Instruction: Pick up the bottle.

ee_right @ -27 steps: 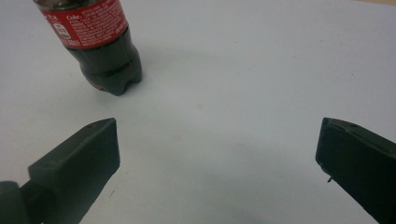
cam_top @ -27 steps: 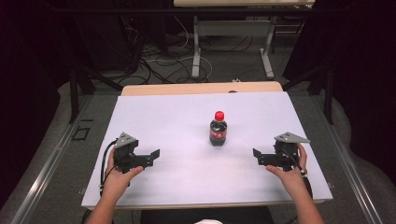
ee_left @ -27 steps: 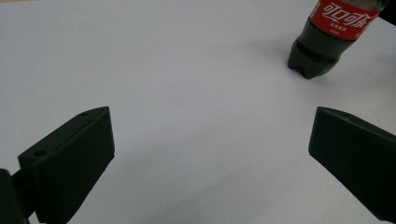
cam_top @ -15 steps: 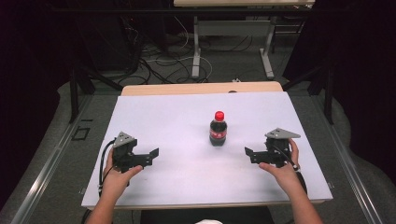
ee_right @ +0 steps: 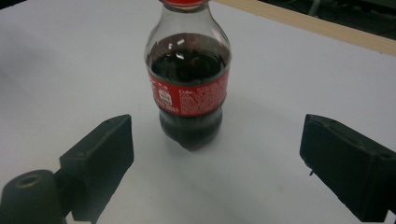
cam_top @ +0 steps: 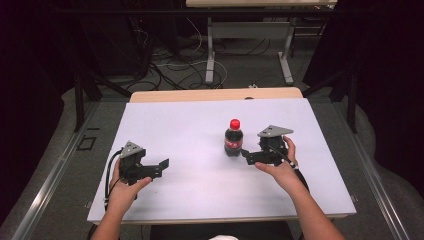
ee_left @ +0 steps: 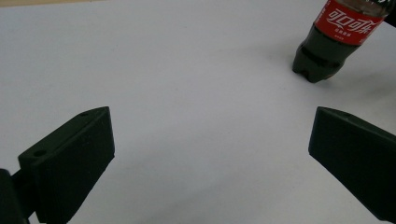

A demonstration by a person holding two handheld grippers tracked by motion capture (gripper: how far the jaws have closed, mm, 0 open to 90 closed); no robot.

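Observation:
A small cola bottle (cam_top: 233, 140) with a red cap and red label stands upright near the middle of the white table (cam_top: 180, 120). My right gripper (cam_top: 244, 155) is just right of the bottle, jaws open and pointing at it. In the right gripper view the bottle (ee_right: 189, 88) stands just ahead of the open right gripper (ee_right: 217, 140), untouched by either jaw. My left gripper (cam_top: 162, 167) rests open at the table's left front, empty. In the left gripper view, the left gripper (ee_left: 210, 130) faces bare table, and the bottle (ee_left: 334, 37) shows at the upper right.
A strip of wooden tabletop (cam_top: 215, 94) runs along the far edge of the white table. Behind it lie floor cables (cam_top: 170, 65) and the legs of another table (cam_top: 210, 55). Dark curtains flank both sides.
My right gripper has moved left across the table, from near the right edge to right beside the bottle. The left gripper has stayed where it was.

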